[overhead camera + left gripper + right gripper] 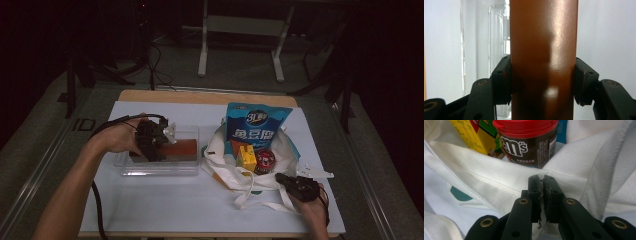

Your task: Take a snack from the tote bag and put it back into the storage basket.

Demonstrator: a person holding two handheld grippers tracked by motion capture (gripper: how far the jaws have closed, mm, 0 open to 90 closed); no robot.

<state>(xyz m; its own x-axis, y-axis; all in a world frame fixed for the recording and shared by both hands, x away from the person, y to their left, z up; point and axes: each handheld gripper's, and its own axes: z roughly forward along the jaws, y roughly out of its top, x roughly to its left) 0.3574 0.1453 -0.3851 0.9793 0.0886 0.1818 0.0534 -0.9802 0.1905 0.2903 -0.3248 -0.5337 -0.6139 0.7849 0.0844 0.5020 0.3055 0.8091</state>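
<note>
So the left gripper [159, 142] has its jaws clamped on a brown tube [543, 60], one pad pressed flat on each side, and the tube runs straight up between the jaws and out past their tips. From the high view the tube [181, 148] is lying in a clear plastic bin [150, 170], with the gripper reaching into the bin's left half.

The right gripper [542, 185] has its jaws squeezed together on the white cloth of a tote bag [499, 185], pinching the bag's near edge. Just beyond the jaw tips, inside the bag, there's a candy tub [529, 145] with a red lid, and a yellow carton [471, 137] right beside it on the left. A blue snack pouch [256, 127] stands further back in the bag.
</note>
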